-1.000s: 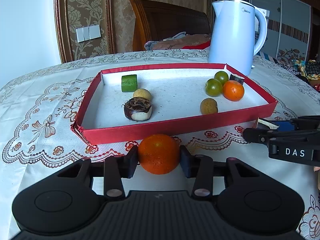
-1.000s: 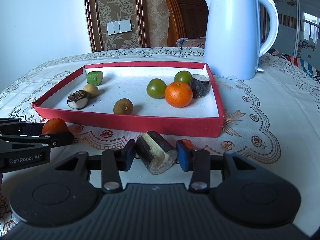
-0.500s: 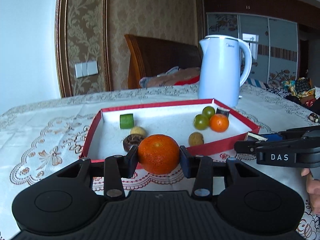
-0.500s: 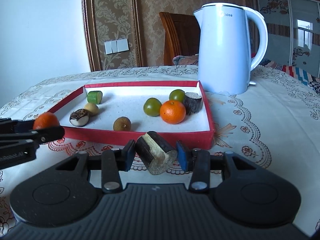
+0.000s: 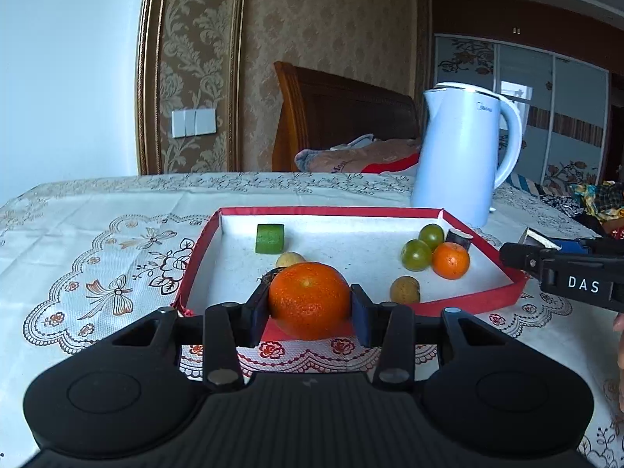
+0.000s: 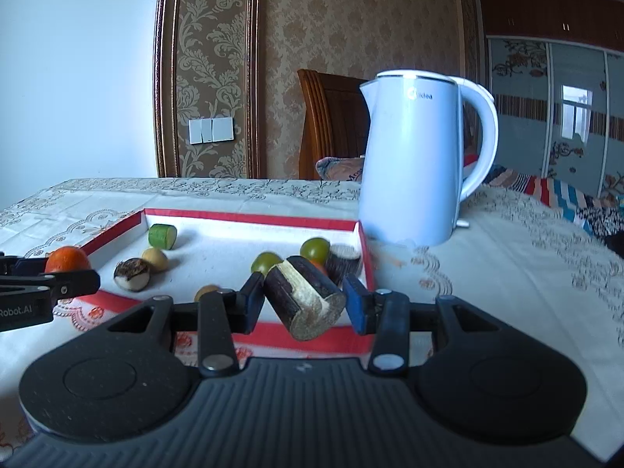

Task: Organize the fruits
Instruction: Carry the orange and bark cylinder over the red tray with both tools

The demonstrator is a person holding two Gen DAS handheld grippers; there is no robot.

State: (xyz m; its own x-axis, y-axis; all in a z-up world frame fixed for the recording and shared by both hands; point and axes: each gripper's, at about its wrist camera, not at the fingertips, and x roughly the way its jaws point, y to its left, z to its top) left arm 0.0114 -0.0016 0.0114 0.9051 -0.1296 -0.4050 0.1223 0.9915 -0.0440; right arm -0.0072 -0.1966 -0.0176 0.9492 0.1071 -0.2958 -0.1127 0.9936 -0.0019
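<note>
Here the left gripper (image 5: 310, 306) clamps an orange (image 5: 309, 299) over the near left edge of the red tray (image 5: 472, 304). The right gripper (image 6: 304, 300) pinches a tilted cane piece (image 6: 304, 298) over the tray's near right side. Inside the tray lie a green chunk (image 5: 270, 238) far left, two green fruits (image 5: 423, 247), a second orange (image 5: 451, 260) and a longan (image 5: 405, 289). A kettle (image 6: 413, 160) stands behind, on the tablecloth (image 5: 97, 241).
</note>
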